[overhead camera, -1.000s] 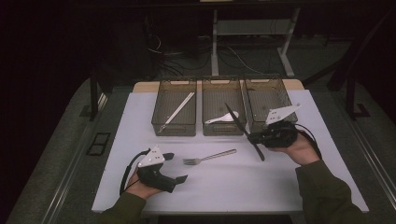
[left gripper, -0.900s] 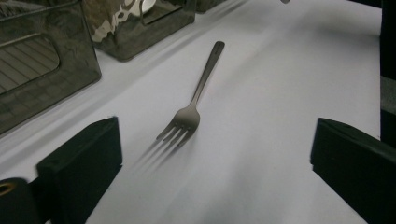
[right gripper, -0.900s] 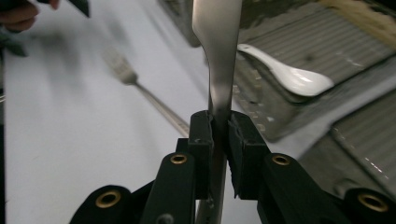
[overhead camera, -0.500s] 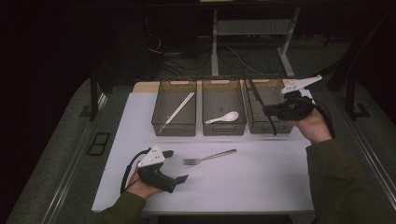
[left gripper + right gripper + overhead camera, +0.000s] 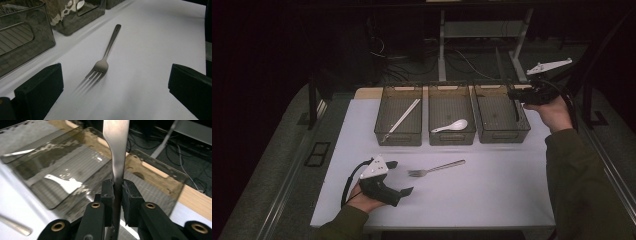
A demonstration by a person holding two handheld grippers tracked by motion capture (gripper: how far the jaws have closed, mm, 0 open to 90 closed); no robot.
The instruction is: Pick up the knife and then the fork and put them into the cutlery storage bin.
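We see a white desk point(image 5: 492, 195) with a pale wooden strip along its far edge, carrying three smoky, see-through grey bins point(image 5: 451, 135) with ribbed floors. A dull silver fork point(image 5: 435, 168) lies near; a white spoon point(image 5: 451, 126) sits in the middle bin. Black fingers point(image 5: 108, 195) pinch a silvery metal knife point(image 5: 117, 150), and both grippers carry light grey plates.

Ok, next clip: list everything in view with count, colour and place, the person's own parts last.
bins: three, smoky clear, in a row at the table's far side
chopsticks: pale, in the left bin
spoon: one, white, in the middle bin
fork: one, metal, on the white table
knife: one, metal, clamped in the right gripper over the right bin
left gripper: black, open, resting near the fork
right gripper: black, raised
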